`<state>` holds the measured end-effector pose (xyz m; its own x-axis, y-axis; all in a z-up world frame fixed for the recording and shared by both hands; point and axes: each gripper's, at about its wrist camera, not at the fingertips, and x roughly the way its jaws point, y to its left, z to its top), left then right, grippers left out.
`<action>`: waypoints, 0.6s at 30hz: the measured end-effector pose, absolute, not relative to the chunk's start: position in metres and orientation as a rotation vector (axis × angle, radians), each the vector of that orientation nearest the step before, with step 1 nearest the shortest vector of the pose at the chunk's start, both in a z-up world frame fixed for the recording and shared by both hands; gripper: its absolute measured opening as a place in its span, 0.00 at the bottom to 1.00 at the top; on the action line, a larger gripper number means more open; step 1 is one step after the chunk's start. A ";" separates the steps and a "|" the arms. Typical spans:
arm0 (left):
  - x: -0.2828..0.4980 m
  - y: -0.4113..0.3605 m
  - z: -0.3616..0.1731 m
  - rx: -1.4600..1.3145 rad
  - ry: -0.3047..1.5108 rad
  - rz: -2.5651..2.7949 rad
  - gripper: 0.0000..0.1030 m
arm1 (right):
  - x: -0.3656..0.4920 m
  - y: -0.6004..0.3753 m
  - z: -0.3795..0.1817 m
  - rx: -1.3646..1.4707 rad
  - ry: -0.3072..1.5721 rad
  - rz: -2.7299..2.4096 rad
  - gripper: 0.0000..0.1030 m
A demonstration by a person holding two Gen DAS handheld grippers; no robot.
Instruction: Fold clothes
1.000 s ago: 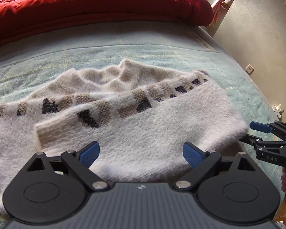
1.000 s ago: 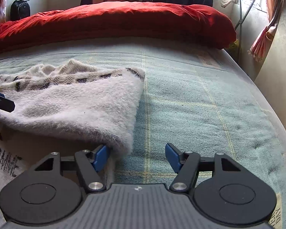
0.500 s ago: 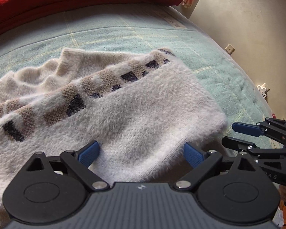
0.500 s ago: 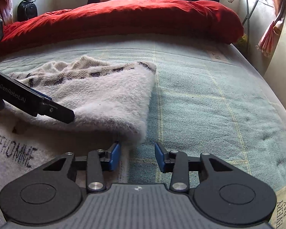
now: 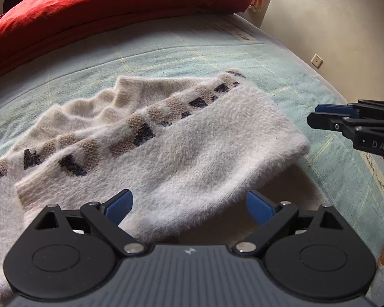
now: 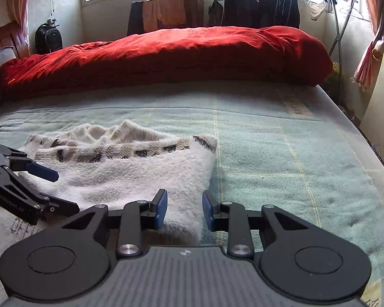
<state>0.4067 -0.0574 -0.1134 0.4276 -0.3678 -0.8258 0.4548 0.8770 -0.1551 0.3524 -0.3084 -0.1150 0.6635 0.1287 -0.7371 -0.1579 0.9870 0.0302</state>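
Note:
A fuzzy white sweater [image 5: 192,153] with a band of beige and dark checks lies folded on the pale green blanket [image 5: 192,51]. My left gripper [image 5: 189,204] hovers wide open over its near edge, nothing between the pads. It shows at the left of the right wrist view as the left gripper [image 6: 51,186]. My right gripper [image 6: 184,212] has its jaws narrowed but still apart, at the sweater [image 6: 140,176]'s near right corner. In the left wrist view the right gripper [image 5: 315,116] sits just off the sweater's right edge, not touching it.
A red duvet [image 6: 166,58] is bunched along the far side of the bed. A pale cloth with printed letters [image 6: 15,227] lies under the sweater's near side. The bed edge and a wall with a socket [image 5: 316,61] are to the right. A clothes rack [image 6: 268,2] stands by the window.
The right gripper's jaws have narrowed from wide to a small gap, and it has lifted and tilted up. The left gripper stayed open and shifted slightly over the sweater.

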 end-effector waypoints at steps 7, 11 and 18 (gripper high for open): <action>0.415 -0.040 -0.125 0.101 1.015 -0.469 0.93 | 0.377 -0.297 -0.137 -0.060 0.870 0.158 0.29; 0.422 -0.028 -0.138 0.089 1.029 -0.430 0.93 | 0.385 -0.296 -0.143 -0.051 0.887 0.160 0.29; 0.421 -0.016 -0.135 0.049 1.000 -0.443 0.93 | 0.392 -0.295 -0.114 -0.022 0.797 0.184 0.29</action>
<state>0.4208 -0.0164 -0.1350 0.4597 -0.3372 -0.8216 0.3816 0.9104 -0.1602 0.3918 -0.2949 -0.1141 0.6834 0.1559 -0.7132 -0.1725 0.9837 0.0498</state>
